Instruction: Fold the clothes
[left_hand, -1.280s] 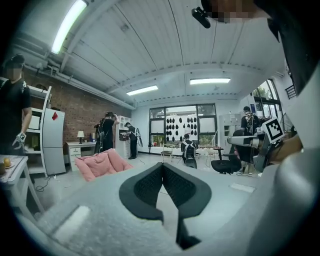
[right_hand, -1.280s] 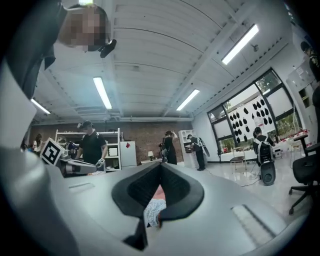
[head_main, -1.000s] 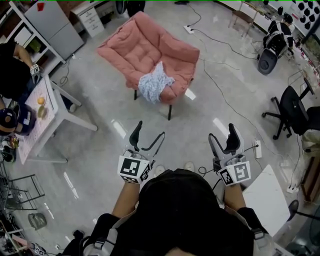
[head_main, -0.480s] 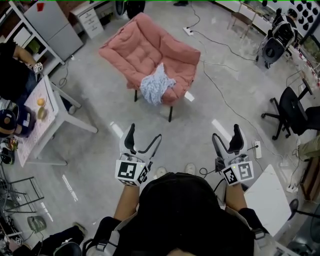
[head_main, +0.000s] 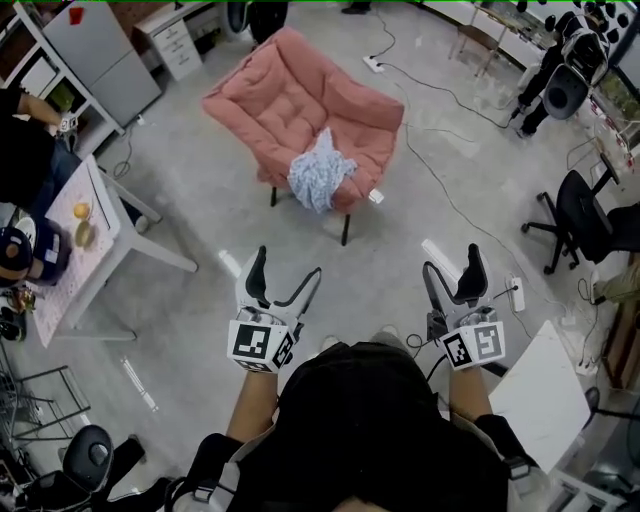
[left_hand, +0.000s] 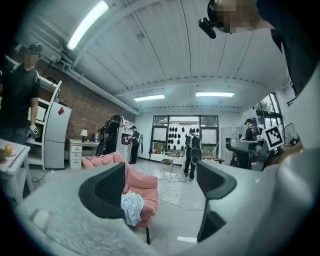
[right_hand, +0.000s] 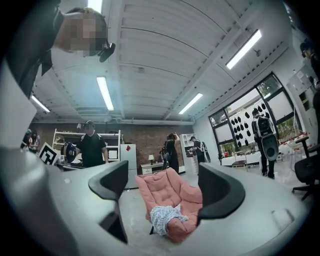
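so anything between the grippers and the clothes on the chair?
Nothing visible. Only bare floor lies between the left gripper, the right gripper and the crumpled garment on the pink chair. Both grippers' jaws have just been opening, empty.

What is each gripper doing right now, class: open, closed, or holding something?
Left gripper: open, jaws just opened wider, nothing between them.
Right gripper: open, jaws just opened wider, nothing between them.

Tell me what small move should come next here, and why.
Probably step toward the pink chair: the crumpled cloth lies on its seat, well ahead of the left gripper and right gripper, whose jaws have just been opening and stand wide with nothing between them.
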